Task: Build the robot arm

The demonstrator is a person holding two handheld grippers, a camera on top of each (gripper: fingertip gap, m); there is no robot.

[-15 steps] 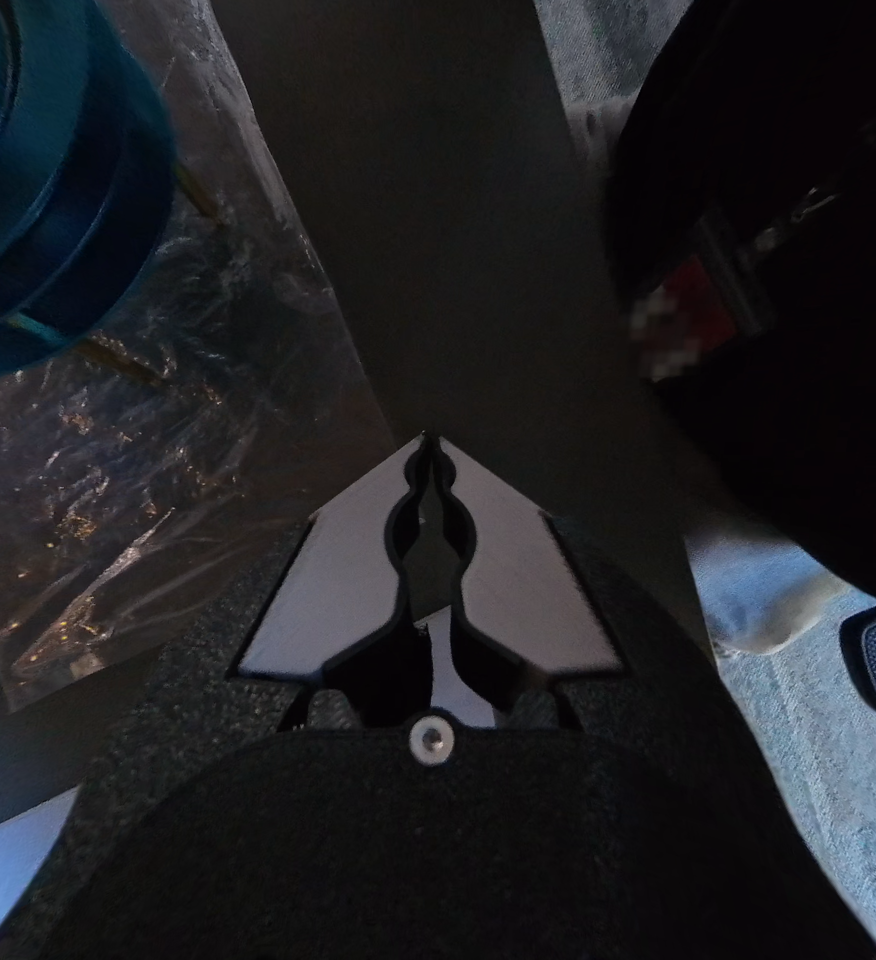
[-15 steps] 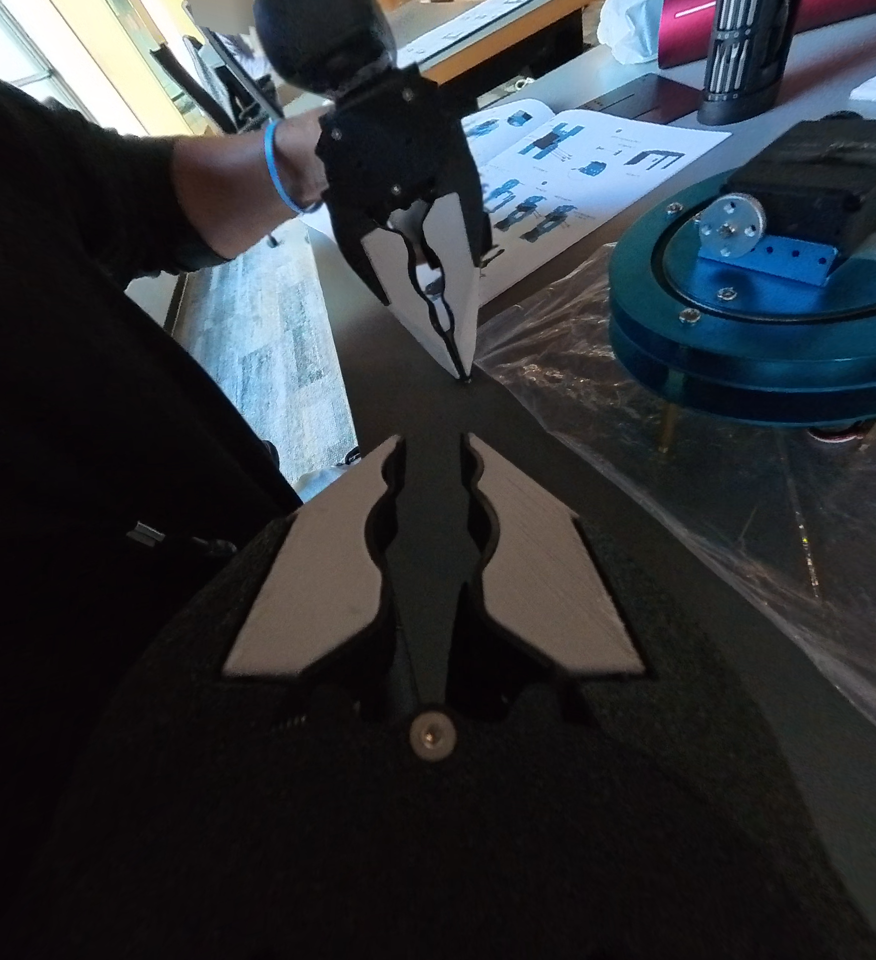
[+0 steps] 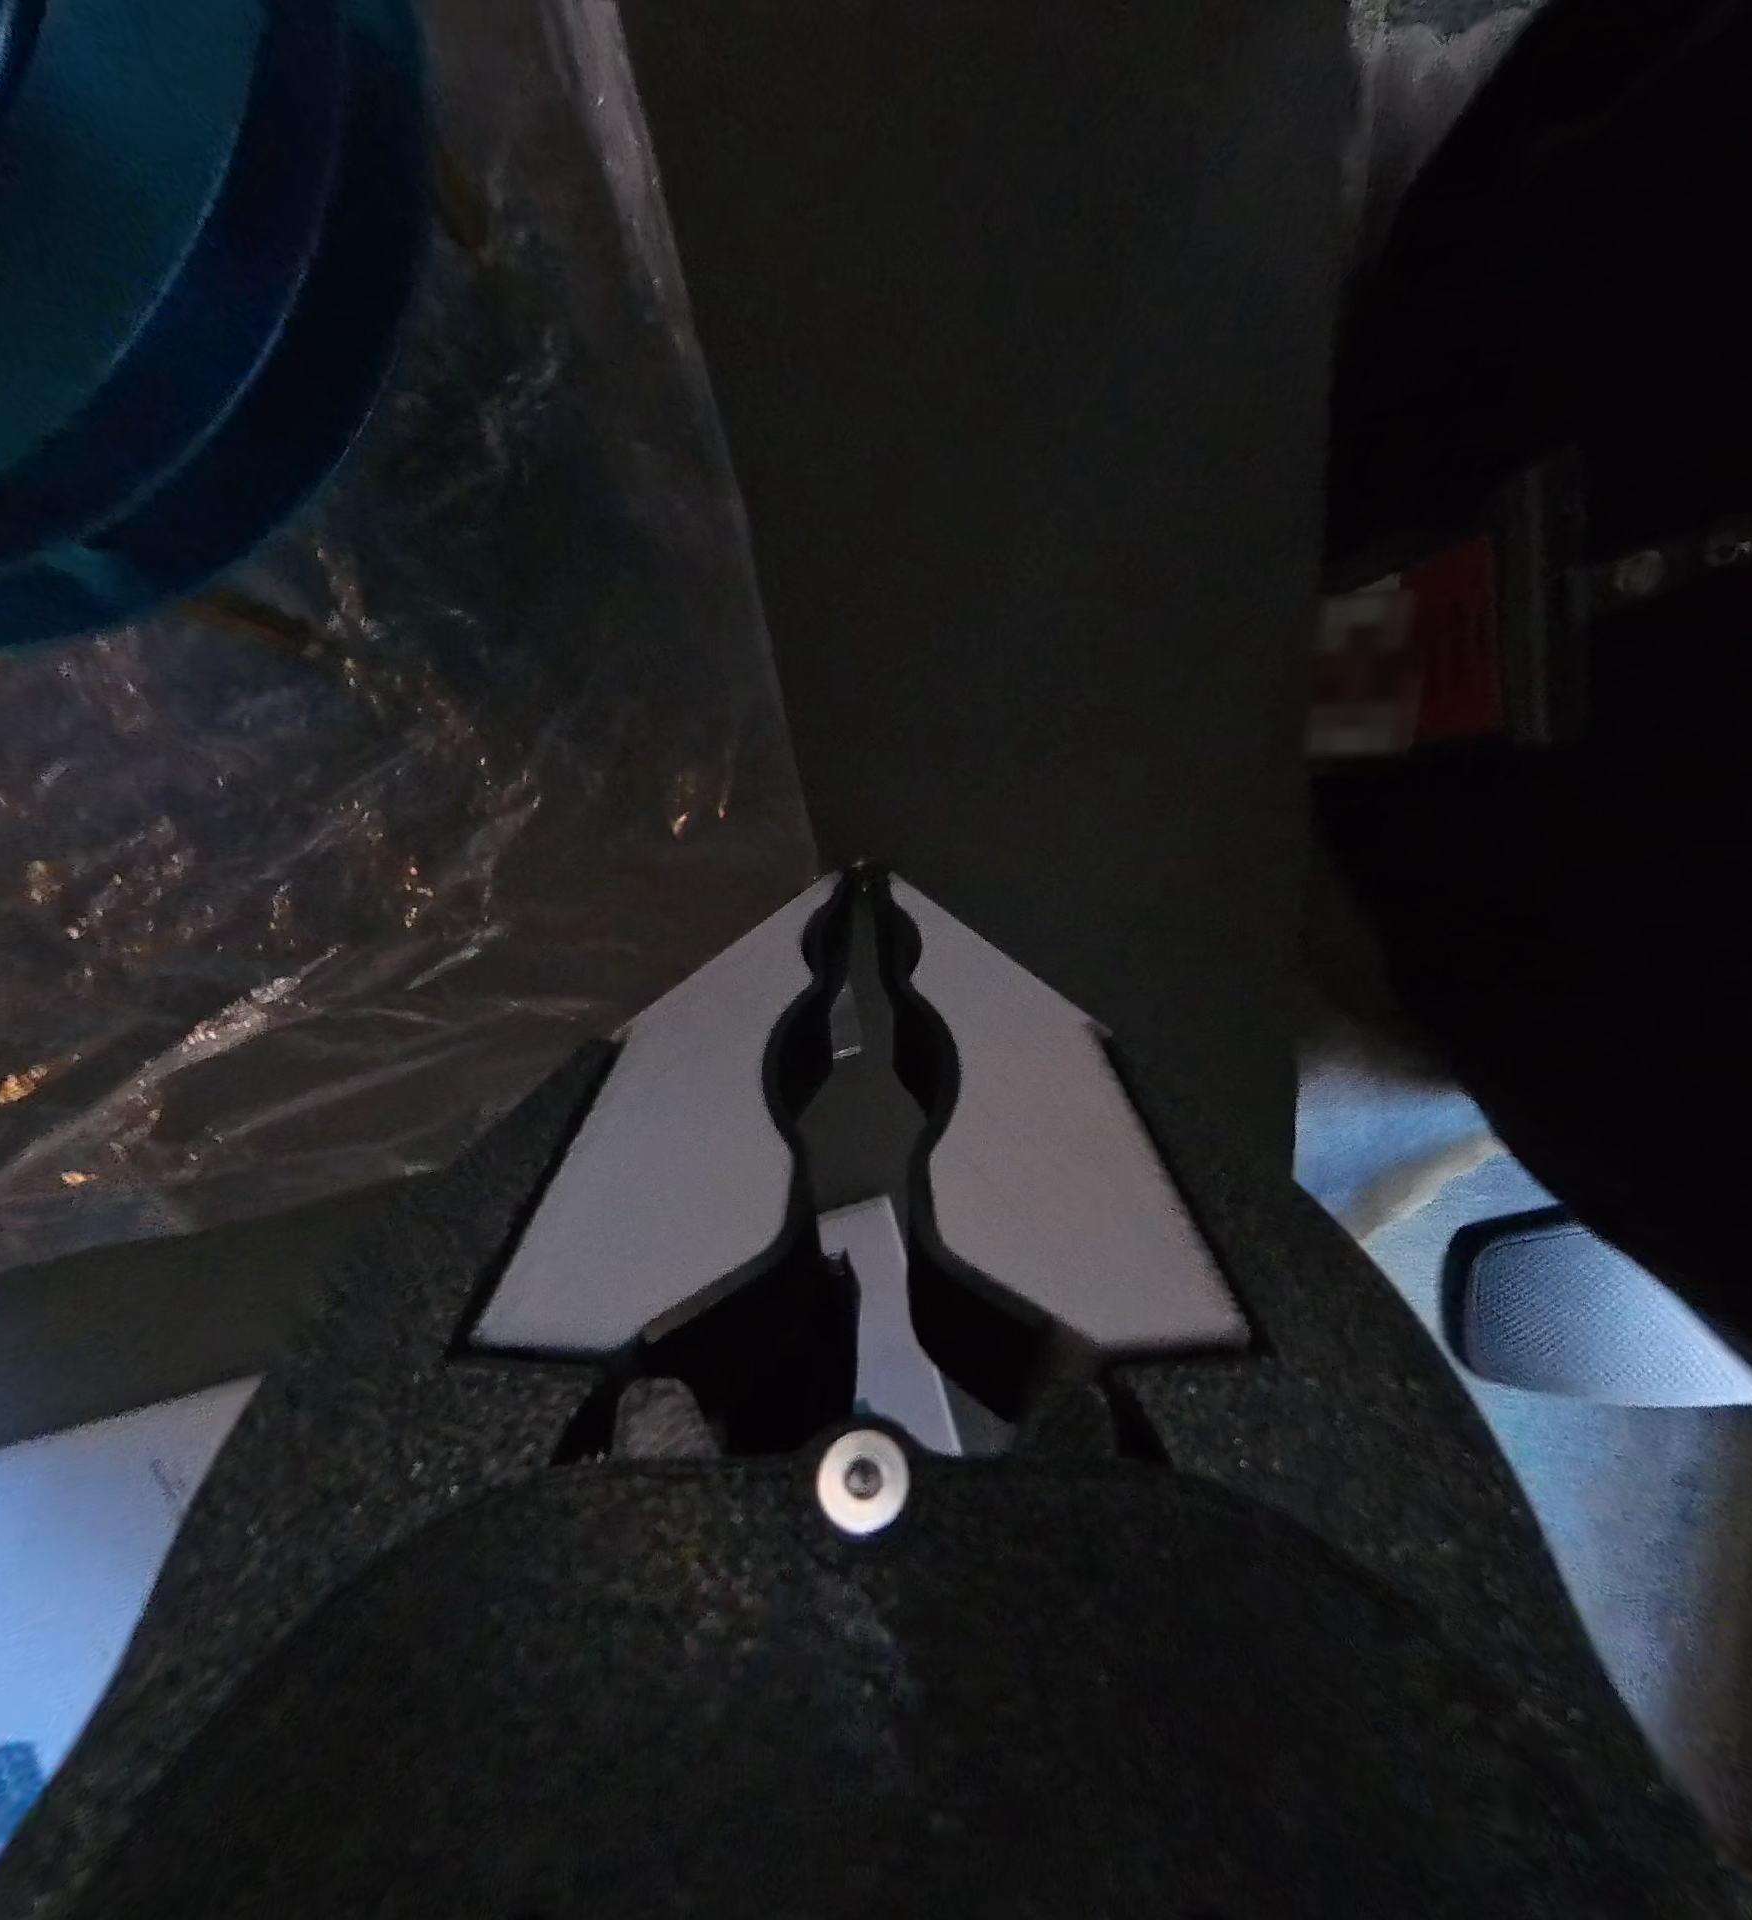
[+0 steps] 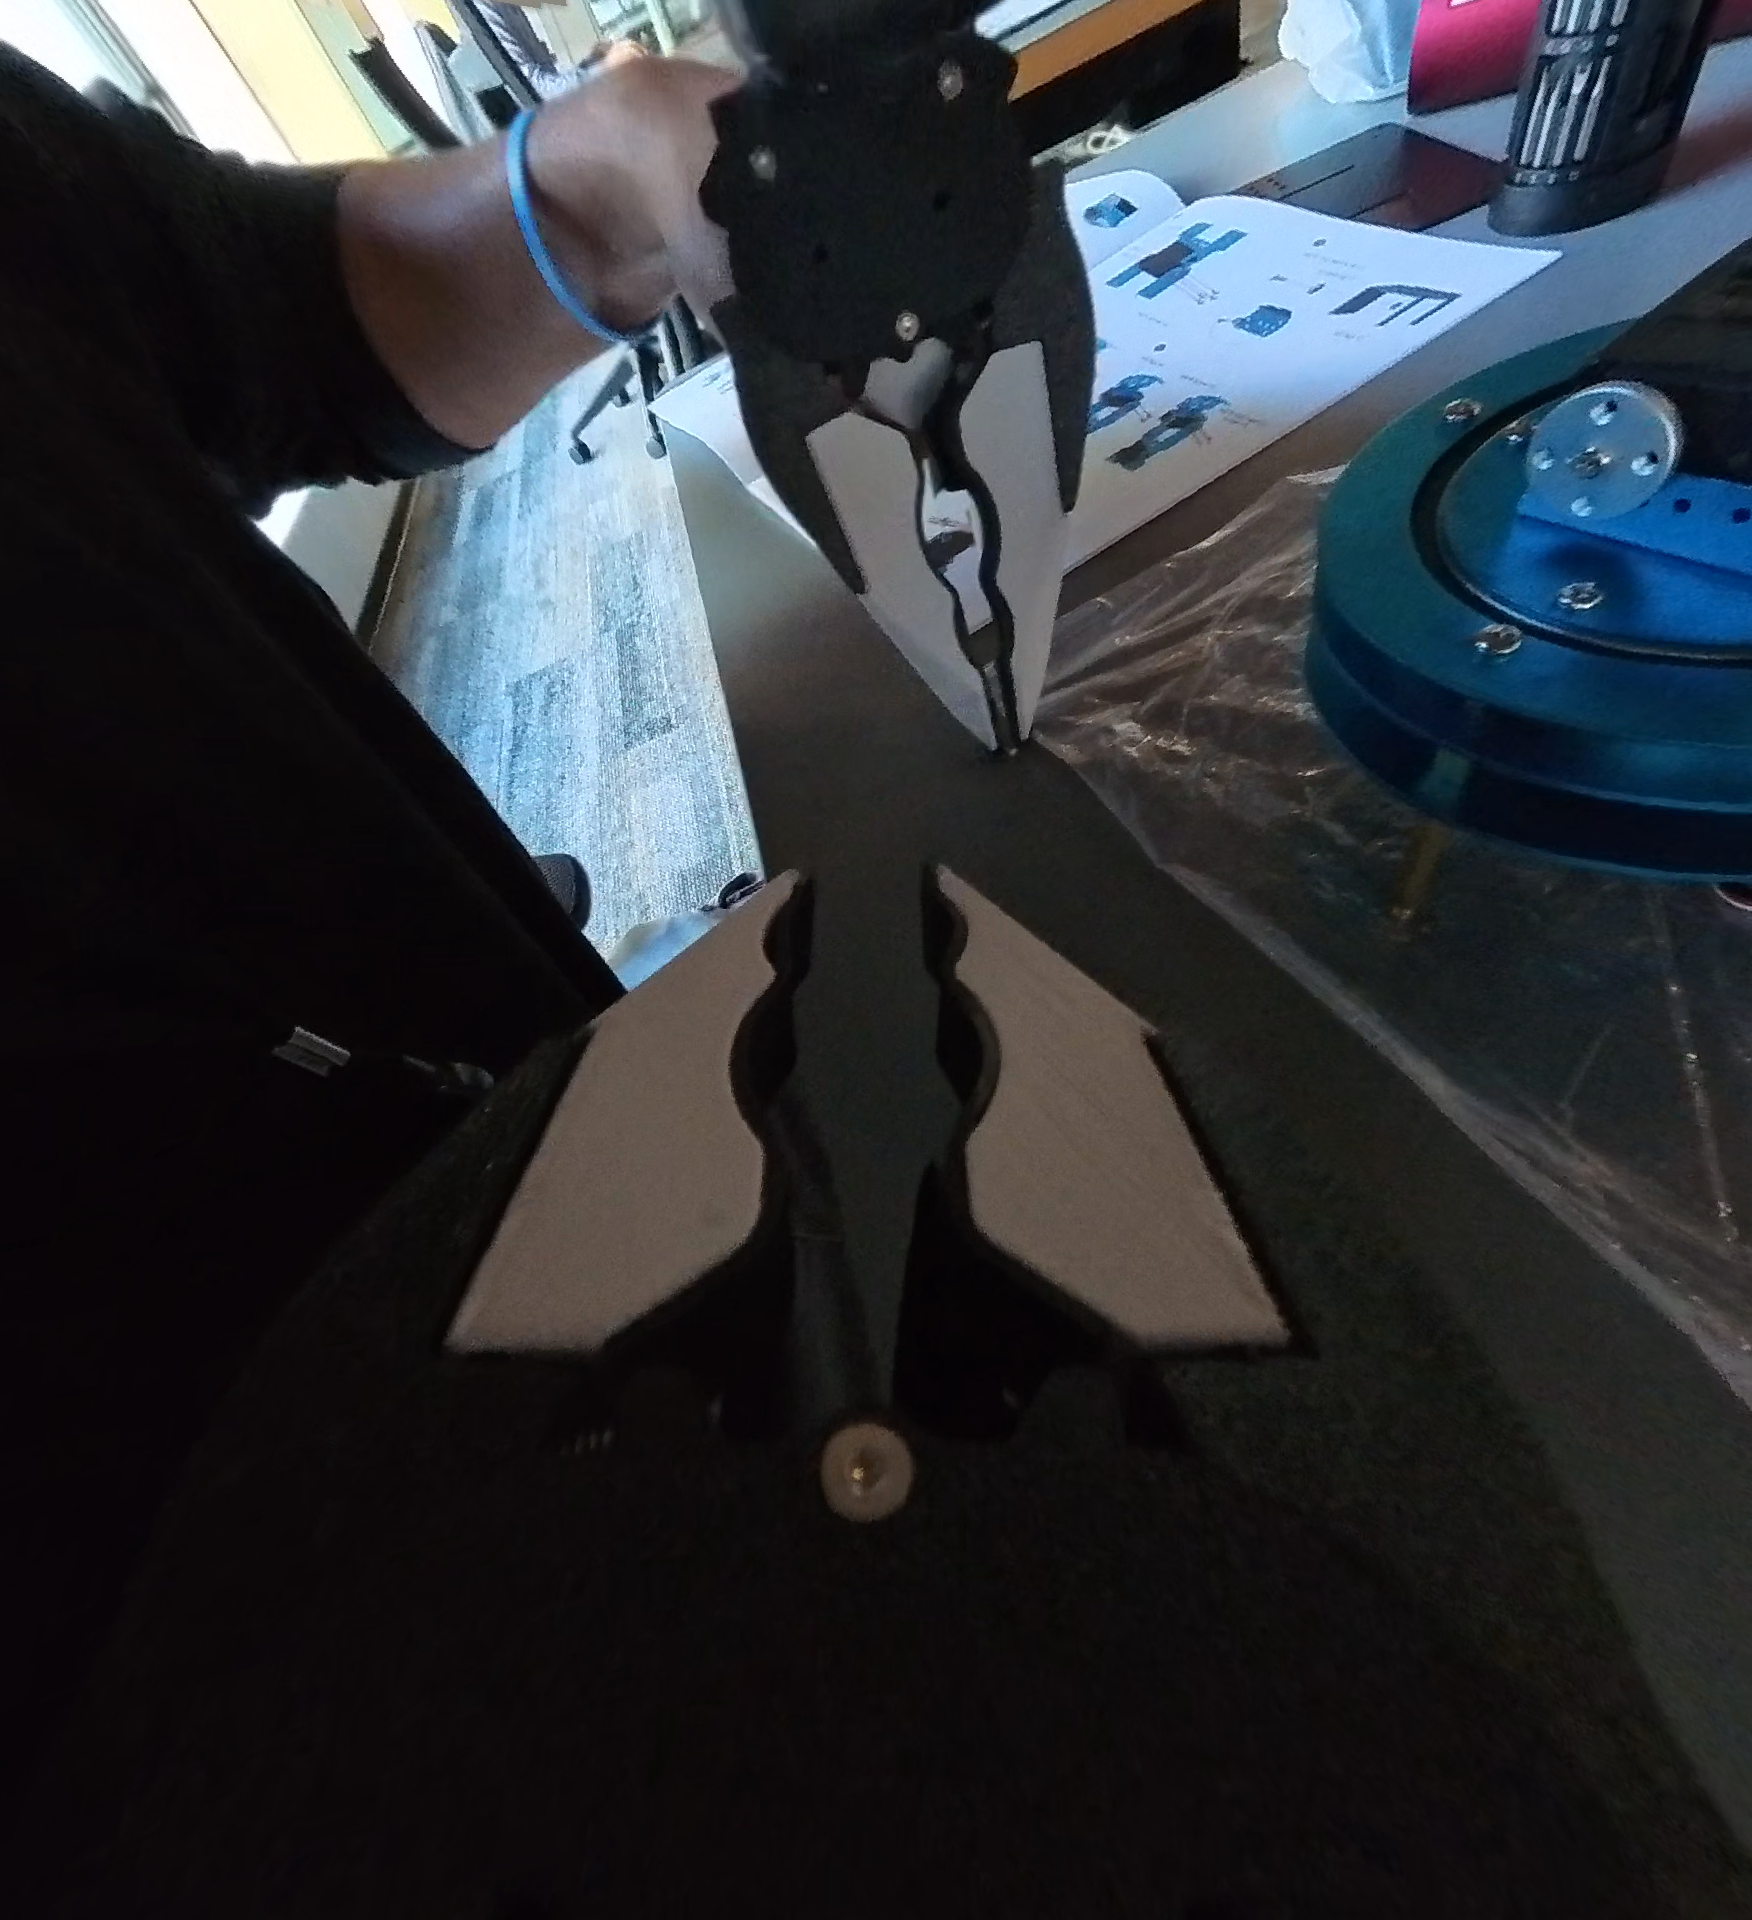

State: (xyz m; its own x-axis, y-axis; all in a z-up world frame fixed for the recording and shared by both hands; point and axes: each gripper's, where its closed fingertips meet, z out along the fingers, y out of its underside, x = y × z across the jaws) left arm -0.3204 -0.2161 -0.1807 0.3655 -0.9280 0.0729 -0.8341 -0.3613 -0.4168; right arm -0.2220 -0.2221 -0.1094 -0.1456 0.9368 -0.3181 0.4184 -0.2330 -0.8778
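My left gripper (image 3: 864, 871) is shut, with its tips pressed down on the dark table top (image 3: 1007, 520). It also shows in the right wrist view (image 4: 1002, 740), held by a hand with a blue wristband (image 4: 539, 229), right at the edge of a clear plastic sheet (image 4: 1371, 987). A tiny dark speck sits at its tips; I cannot tell what it is. My right gripper (image 4: 867, 883) is open and empty, low over the table, pointing at the left gripper. A blue round base (image 4: 1578, 675) carrying a blue bracket (image 4: 1661, 520) stands on the plastic to the right.
The blue base (image 3: 124, 312) and plastic sheet (image 3: 332, 883) lie left of my left gripper. A printed sheet (image 4: 1267, 312) lies behind it, and a black cylinder (image 4: 1578, 104) stands at the back. The table edge and carpet floor (image 4: 560, 644) are to the left, by a person's dark clothing. The gap from one gripper's tips to the other's is roughly 12 centimeters.
The two grippers have come closer together: the left one looms larger in the right wrist view, and the blue base larger in the left. Jaw states are unchanged.
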